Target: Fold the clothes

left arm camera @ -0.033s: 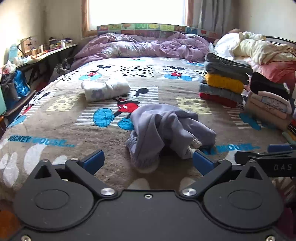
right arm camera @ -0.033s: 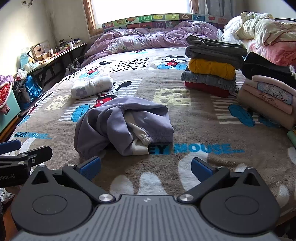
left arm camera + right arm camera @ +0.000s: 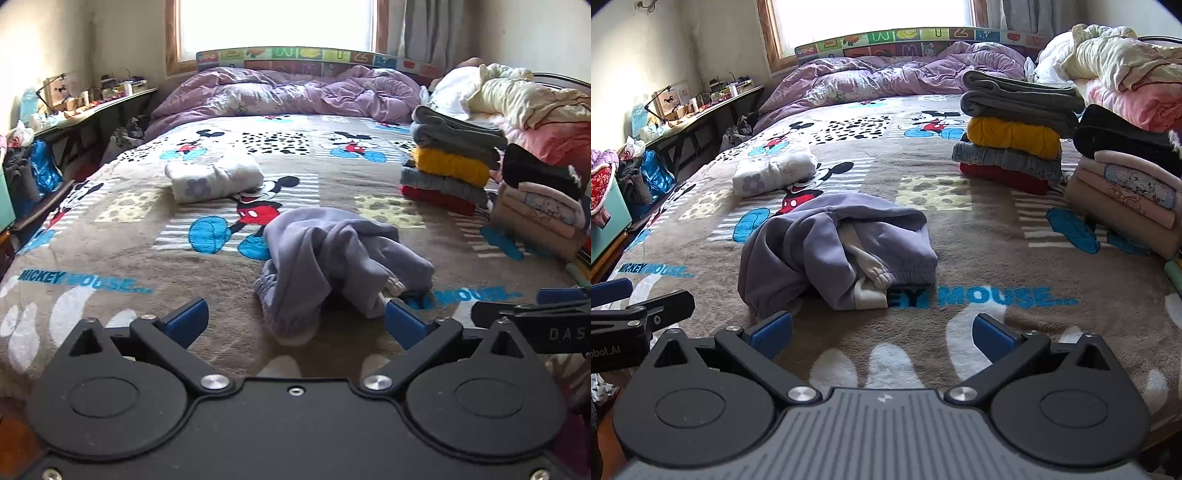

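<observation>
Left tongs: blue-padded fingers spread wide, nothing between them, holding nothing. They hang above the near edge of the brown Mickey Mouse fleece blanket covering the bed. The right-hand pad lies just beside the near corner of the crumpled lavender-grey sweatshirt with cream cuffs; contact cannot be confirmed.

Right tongs: fingers likewise spread wide and empty, poised over the blanket's white paw print and blue lettering. The left-hand pad sits just beside the sweatshirt's gathered hem.

The sweatshirt lies unfolded in a heap near the foot of the bed, directly ahead of both tongs.

View differences: the left wrist view shows the right unit's black body at its right margin; the right wrist view shows the left unit at its left margin. Only the right wrist view shows the teal storage box with red-patterned fabric on the floor side.

Further out: a folded white bundle with purple flower print lies mid-bed, well apart from the sweatshirt. A stack of folded grey, yellow and red garments stands at the right, beside a second stack of black, pink and beige garments. A rumpled lilac duvet fills the head of the bed.
</observation>
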{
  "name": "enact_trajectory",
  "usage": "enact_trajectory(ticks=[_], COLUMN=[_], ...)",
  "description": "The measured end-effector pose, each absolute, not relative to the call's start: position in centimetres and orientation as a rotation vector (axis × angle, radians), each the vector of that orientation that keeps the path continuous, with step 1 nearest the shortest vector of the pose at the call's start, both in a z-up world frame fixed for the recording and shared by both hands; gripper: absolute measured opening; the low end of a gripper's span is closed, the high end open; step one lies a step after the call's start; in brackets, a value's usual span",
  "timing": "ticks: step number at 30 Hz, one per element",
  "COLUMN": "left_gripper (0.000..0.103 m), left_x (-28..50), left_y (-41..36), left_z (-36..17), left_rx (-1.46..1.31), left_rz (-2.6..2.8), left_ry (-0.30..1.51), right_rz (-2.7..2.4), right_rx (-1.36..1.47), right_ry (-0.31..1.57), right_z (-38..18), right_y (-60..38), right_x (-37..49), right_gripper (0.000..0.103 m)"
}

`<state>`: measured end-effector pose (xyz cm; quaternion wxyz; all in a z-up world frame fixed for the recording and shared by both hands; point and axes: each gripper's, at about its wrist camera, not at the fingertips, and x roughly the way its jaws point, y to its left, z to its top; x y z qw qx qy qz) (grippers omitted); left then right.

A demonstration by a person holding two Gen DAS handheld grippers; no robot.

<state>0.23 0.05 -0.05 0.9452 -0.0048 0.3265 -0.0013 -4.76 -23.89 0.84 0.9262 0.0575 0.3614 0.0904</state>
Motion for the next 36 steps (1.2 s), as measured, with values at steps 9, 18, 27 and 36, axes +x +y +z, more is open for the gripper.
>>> enact_trajectory(ticks=[9, 18, 27, 36], left_gripper=[0.103, 0.103, 0.103, 0.103], left_x=[0.5, 0.9, 1.0, 1.0], left_y=[0.4, 0.9, 0.9, 0.8], left_z=[-0.3, -0.6, -1.1, -1.2], left_rx=[-0.011, -0.031, -0.034, -0.035], left_rz=[0.002, -0.015, -0.015, -0.02], left_ry=[0.644, 0.658, 0.663, 0.662], right_rz=[0.189, 0.193, 0.185, 0.186], right_rx=[0.09, 0.072, 0.058, 0.058], right_ry=[0.749, 0.745, 0.746, 0.752], right_z=[1.0, 1.0, 1.0, 0.6], right_y=[-23.5, -22.9, -22.9, -22.9], right_x=[-4.3, -4.4, -4.3, -4.4], right_gripper=[0.103, 0.103, 0.103, 0.103])
